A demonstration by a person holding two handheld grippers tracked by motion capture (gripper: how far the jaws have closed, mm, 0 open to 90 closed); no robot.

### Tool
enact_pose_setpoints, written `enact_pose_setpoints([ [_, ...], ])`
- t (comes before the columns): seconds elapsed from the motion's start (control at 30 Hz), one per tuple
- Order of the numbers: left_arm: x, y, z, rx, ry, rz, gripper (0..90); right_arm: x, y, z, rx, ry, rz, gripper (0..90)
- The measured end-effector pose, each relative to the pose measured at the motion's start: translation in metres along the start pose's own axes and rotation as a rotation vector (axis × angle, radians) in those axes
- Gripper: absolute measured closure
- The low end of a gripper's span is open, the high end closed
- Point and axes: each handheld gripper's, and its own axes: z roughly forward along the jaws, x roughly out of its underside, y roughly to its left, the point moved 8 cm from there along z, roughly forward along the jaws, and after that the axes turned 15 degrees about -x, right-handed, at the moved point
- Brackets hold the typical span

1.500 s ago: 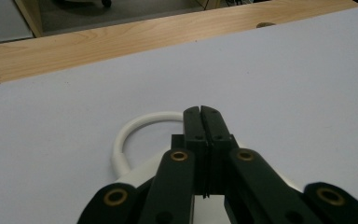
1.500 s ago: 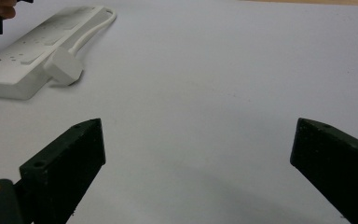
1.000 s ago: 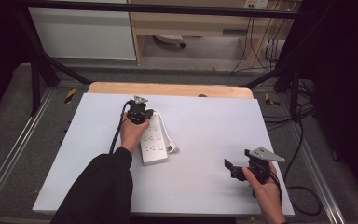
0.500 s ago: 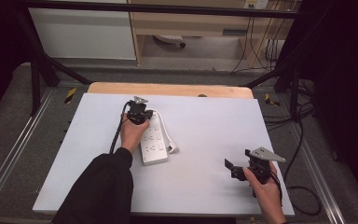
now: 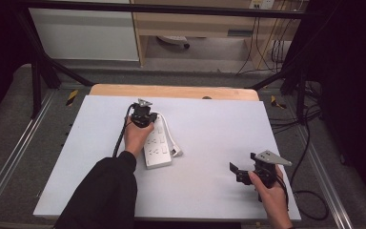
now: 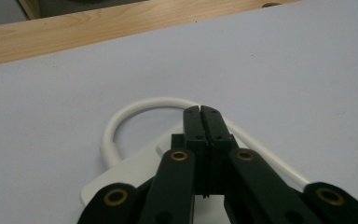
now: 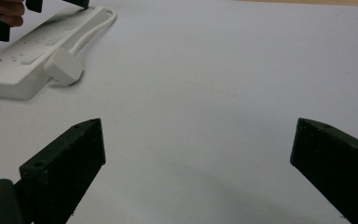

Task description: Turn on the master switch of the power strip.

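A white power strip lies left of the middle of the white tabletop. Its white cable loops from the far end back to a white plug beside it. My left gripper is over the strip's far end. In the left gripper view its jaws are pressed together with nothing between them, above the strip's end and the cable loop. My right gripper rests near the front right, open and empty. From there the strip and plug lie farther off.
A wooden board edge runs along the table's far side. Metal frame rails flank the table. Dark cables trail off the right edge. White surface stretches between the strip and the right gripper.
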Motion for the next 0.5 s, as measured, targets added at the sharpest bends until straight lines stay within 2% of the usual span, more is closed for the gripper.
enact_pose_setpoints([
  [0.5, 0.0002, 0.0003, 0.0007, -0.002, -0.002, 0.004, 90.0, 0.0003, 0.0004, -0.0001, -0.001, 0.002, 0.001, 3.4],
])
